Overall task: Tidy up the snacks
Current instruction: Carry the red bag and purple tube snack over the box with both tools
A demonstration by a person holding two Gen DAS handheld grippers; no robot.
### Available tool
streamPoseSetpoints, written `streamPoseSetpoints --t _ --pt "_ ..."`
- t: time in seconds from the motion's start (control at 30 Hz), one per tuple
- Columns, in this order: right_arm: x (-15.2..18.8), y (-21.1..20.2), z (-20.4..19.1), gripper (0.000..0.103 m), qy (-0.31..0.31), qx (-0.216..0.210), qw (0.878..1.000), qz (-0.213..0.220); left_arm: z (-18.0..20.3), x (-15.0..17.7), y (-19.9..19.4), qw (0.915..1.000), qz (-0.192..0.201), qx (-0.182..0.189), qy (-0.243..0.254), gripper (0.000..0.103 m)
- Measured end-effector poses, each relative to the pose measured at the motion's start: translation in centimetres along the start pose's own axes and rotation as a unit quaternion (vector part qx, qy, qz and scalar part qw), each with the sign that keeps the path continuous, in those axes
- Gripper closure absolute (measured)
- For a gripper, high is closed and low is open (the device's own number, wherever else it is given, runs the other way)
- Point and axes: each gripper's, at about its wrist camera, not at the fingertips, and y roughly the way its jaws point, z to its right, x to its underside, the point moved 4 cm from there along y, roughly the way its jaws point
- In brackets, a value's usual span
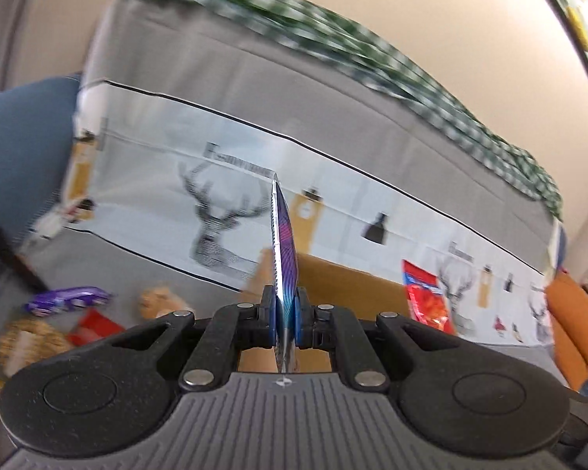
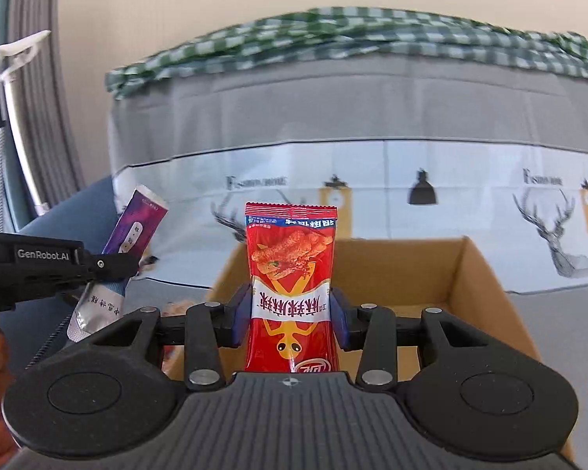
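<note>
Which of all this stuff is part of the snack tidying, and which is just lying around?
Part of the job:
- purple packet, clamped in left gripper
- red packet, clamped in right gripper
- cardboard box
- loose snacks on the sofa

Lying about:
- green checked cloth
- deer-print cover
- orange cushion

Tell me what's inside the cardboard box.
The cardboard box shows bare brown inner walls and nothing lying in its visible part. The red snack packet held in the right gripper covers the near middle of the floor.
</note>
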Motion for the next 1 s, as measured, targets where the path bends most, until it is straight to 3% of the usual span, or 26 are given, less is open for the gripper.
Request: streamPoseSetpoints --t 0.33,1.0 --pt "0.5 0.0 2.7 0.060 0.022 0.034 0.999 -0.007 3.6 2.1 1.1 0.9987 -0.015 0.042 0.026 0.095" --pt "0.5 -0.7 2.8 0.059 0.027 0.052 0.998 -0.002 4.3 2.6 1.0 0.9972 -0.018 0.059 0.041 0.095"
